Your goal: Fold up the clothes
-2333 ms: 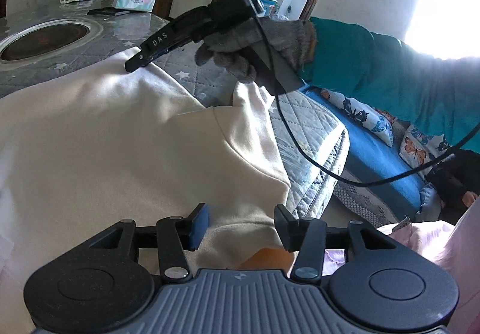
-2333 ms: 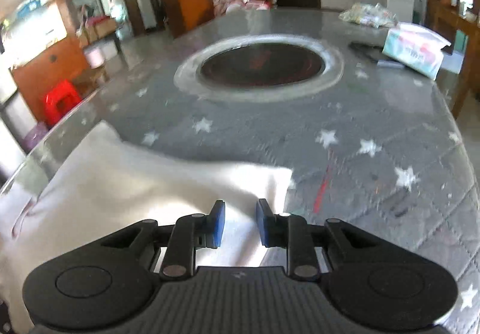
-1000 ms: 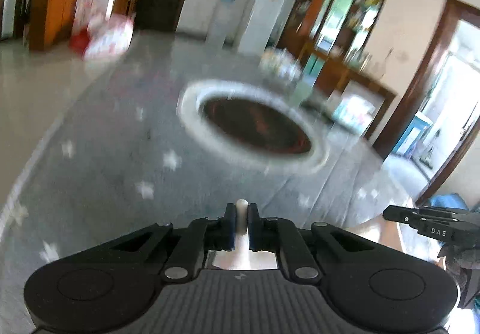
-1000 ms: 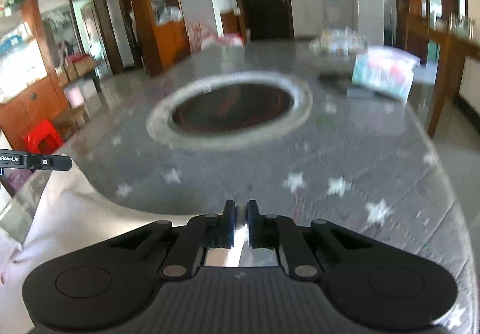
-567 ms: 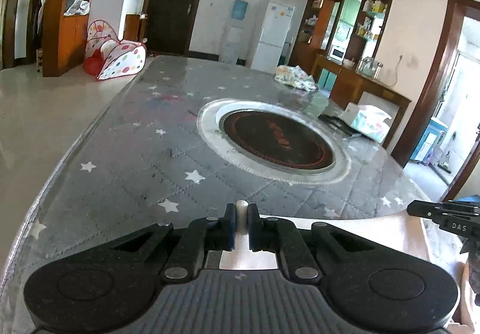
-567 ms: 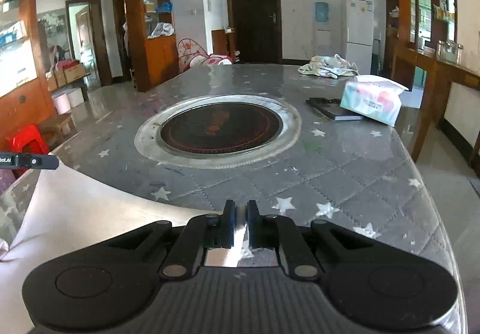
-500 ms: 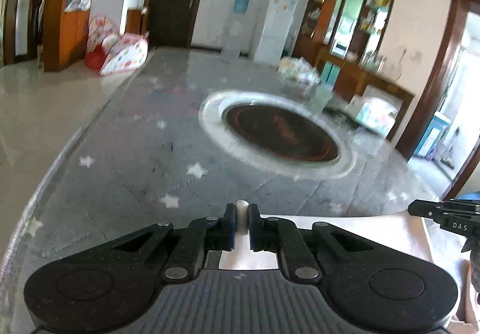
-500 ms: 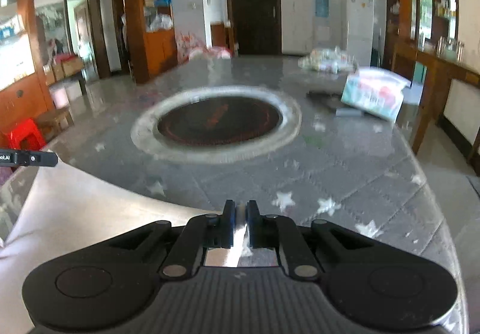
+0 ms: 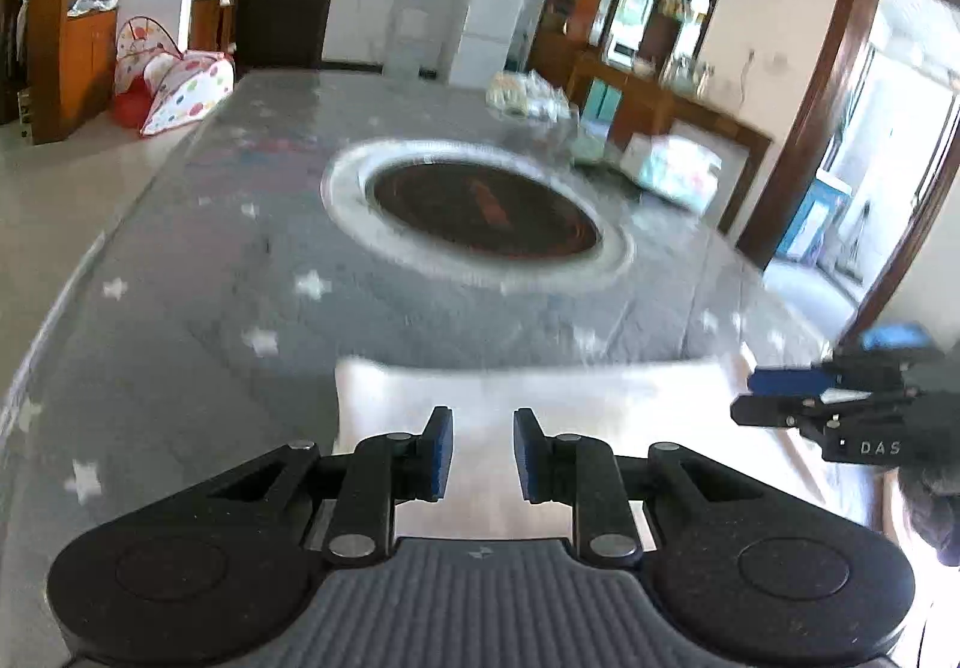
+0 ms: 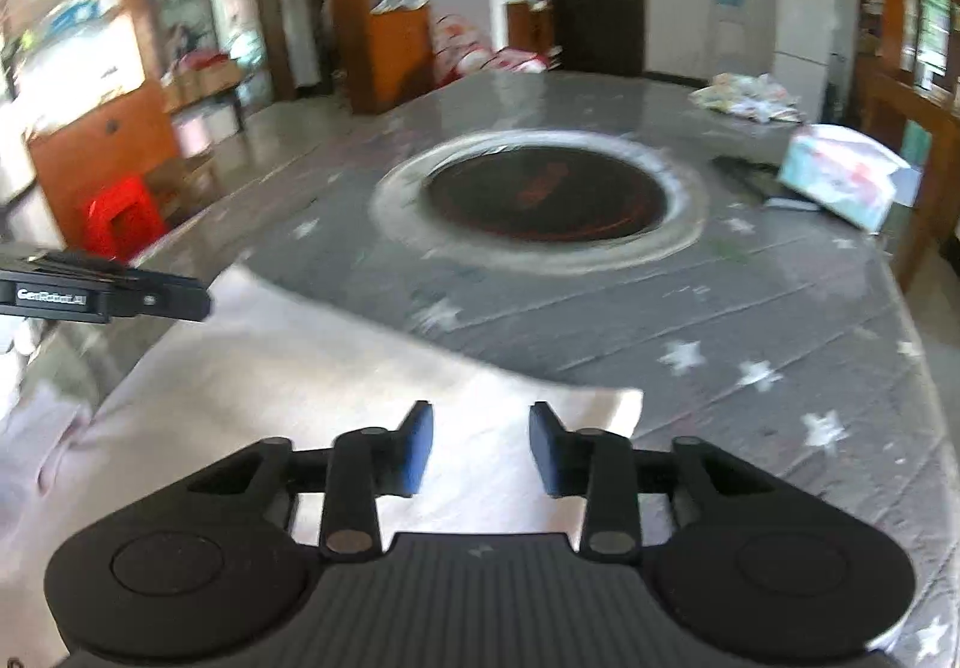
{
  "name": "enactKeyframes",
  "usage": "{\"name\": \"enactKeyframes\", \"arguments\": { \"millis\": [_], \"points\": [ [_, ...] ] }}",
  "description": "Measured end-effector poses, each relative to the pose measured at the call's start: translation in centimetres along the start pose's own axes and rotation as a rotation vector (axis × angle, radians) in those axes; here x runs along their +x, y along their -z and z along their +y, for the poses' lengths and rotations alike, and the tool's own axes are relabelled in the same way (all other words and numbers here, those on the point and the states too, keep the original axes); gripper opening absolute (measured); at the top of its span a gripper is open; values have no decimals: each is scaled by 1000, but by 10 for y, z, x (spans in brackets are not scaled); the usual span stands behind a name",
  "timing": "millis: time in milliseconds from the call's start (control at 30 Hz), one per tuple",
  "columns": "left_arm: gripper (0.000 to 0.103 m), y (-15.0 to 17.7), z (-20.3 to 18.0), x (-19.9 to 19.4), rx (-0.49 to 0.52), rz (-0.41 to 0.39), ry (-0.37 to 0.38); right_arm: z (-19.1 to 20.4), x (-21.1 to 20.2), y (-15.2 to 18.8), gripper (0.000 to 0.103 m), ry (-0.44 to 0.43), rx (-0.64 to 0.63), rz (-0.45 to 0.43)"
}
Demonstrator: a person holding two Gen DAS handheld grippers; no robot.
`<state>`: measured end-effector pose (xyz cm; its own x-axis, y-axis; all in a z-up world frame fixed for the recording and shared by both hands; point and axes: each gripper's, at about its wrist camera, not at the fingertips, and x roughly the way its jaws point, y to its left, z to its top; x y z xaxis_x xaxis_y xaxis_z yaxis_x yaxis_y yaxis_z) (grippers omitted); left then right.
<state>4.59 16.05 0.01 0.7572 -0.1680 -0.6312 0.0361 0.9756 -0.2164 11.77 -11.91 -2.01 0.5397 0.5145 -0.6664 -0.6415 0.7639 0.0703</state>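
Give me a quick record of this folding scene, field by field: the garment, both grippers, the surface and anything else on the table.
garment: cream garment, lying flat on the near end of the table
left gripper: jaws opening, pads clear of the cloth below
right gripper: jaws opening, above the garment's corner, nothing pinched
surface: grey quilted table cover with white stars
table centre: dark round inset with a pale ring
other items: tissue pack near the far right edge

Cream garment lies pale against a grey quilted worktop dotted with white stars. Black hand-held gripper shows blue pads, and a dark red-brown disc sits ringed in silver.
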Motion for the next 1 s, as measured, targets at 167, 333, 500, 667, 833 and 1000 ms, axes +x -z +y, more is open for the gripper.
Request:
{"name": "enactKeyframes", "arguments": {
  "millis": [167, 333, 500, 667, 833, 1000],
  "points": [
    [23, 17, -10, -13, 13, 16, 33, 23, -4, 9, 37, -14, -51, 20],
    [23, 36, -18, -21, 99, 41, -10, 48, -11, 19, 42, -43, -126, 41],
    [23, 48, 5, -35, 47, 37, -54, 58, -25, 30, 45, -42, -164, 48],
    [24, 54, 18, -65, 14, -16, -104, 67, -32, 46, 51, -45, -193, 75],
    [35, 74, 4, -109, 44, -50, -42, 65, -34, 52, 58, -42, -160, 67],
    [46, 99, -23, -130, 140, -36, 10, 70, -33, 53, 63, -47, -157, 66]
  ]
}}
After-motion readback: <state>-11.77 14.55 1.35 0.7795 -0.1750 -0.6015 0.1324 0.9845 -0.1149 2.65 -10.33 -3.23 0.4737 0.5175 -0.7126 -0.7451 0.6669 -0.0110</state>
